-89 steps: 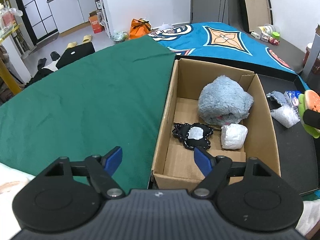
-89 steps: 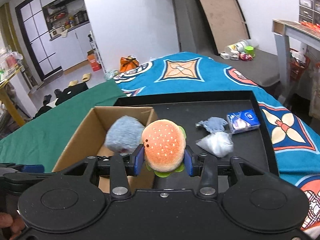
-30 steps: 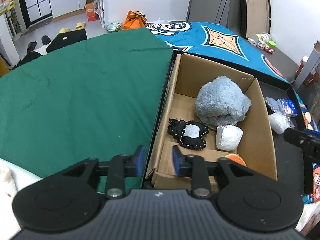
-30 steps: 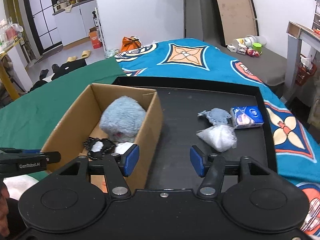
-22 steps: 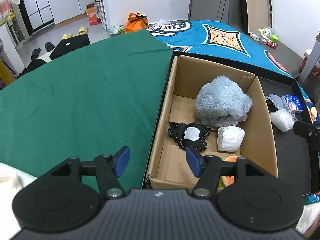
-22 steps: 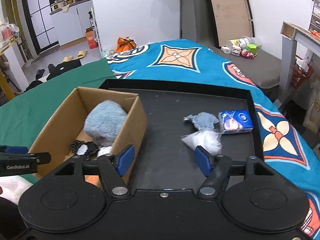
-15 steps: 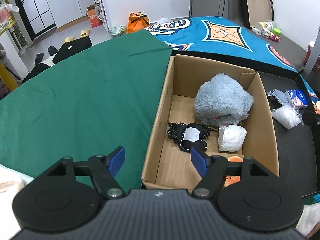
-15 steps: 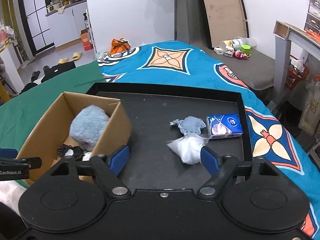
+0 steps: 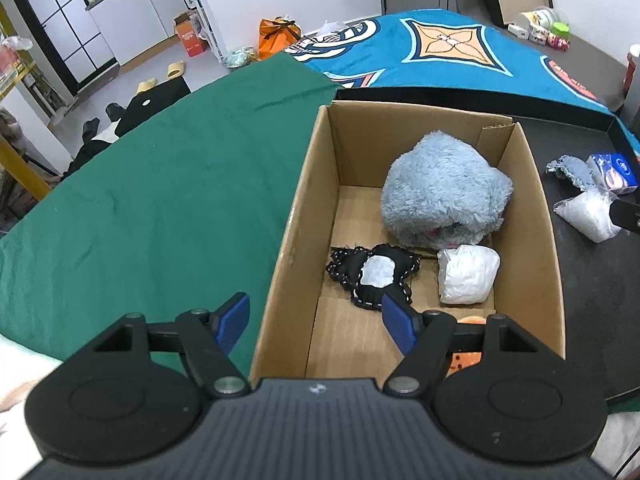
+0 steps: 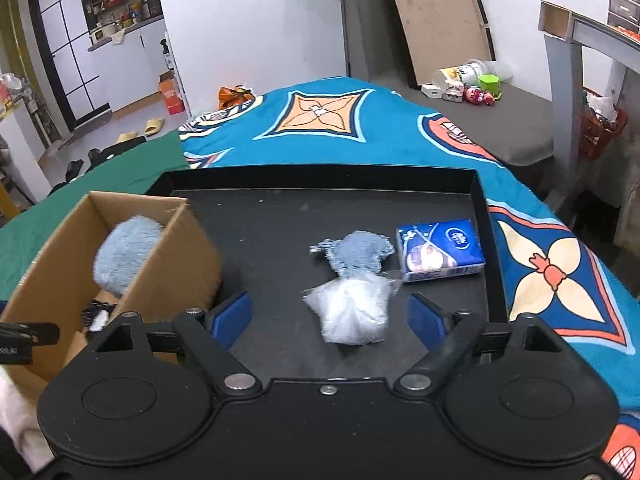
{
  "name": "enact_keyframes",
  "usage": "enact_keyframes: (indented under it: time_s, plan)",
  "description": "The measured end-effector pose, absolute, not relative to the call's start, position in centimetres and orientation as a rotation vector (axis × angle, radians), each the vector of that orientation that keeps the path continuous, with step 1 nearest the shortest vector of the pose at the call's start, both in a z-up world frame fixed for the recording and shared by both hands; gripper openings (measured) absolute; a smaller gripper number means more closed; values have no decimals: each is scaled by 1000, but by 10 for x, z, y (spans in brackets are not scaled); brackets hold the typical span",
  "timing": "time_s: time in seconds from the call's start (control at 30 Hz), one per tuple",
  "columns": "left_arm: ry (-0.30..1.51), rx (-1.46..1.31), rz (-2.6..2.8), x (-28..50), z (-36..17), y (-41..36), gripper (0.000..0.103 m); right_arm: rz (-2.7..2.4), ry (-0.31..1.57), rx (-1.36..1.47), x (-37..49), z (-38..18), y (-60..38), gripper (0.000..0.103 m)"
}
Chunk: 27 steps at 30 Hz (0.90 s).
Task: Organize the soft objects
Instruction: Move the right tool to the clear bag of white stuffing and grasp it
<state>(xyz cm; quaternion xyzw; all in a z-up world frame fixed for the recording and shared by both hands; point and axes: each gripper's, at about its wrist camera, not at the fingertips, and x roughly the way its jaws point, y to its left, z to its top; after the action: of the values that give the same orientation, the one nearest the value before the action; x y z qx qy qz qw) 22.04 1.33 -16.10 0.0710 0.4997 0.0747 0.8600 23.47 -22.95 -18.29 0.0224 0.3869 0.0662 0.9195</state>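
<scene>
Burger toy [image 9: 468, 344] is now in the box [image 9: 532, 216], low in the near right corner of the left view, and only a bit of orange peeks out behind the gripper finger. A few seconds ago the right gripper [image 10: 328, 316] was squeezing that toy; now its jaws are wide apart and hold nothing. It has swung over to the black tray [image 10: 482, 216], and the clear plastic bag [image 10: 352, 312] sits right between its fingers in the lower middle of the right view, not touched yet. Just behind the bag lies a small grey cloth [image 10: 356, 250], and beside that, to the right, a blue tissue pack [image 10: 440, 250]. The left gripper [image 9: 316, 320] was nearly pinched together a second ago; now its jaws are spread wide and empty, over the near left edge of the box. Inside the box are also a fluffy blue toy [image 9: 444, 196], a black pouch [image 9: 374, 276] and a white bundle [image 9: 468, 276]. So one more soft thing is put away, and I think the bag is next.
</scene>
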Motion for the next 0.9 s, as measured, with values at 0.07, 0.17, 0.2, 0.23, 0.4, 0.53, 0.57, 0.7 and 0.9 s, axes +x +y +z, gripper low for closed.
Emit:
enact_keyframes:
  time_s: [0.07,0.17,0.2,0.23,0.4,0.53,0.57,0.7,0.9]
  plan:
    - [1054,165,169,224,-163,10,72,136,794,50,237,-188,-234,83]
    - [1069,181,187,230,-166,6,72,144,808,61,242,-196,-239,79]
    - [1072,185,192,231,-167,6,72,147,816,66,245,-199,-240,78]
    - [1076,189,198,233,-167,4,72,150,825,72,247,-203,-242,76]
    - [1095,226,212,241,-174,-5,72,149,850,96,257,-214,-245,70]
    - [1107,254,229,245,-178,-10,75,159,854,105,262,-219,-247,62]
    - [1110,259,230,246,-179,-11,76,162,857,110,262,-220,-248,60]
    - [1121,269,239,248,-181,-12,76,170,873,124,265,-226,-250,47]
    - [1125,256,243,250,-179,-11,76,180,873,109,265,-224,-249,30]
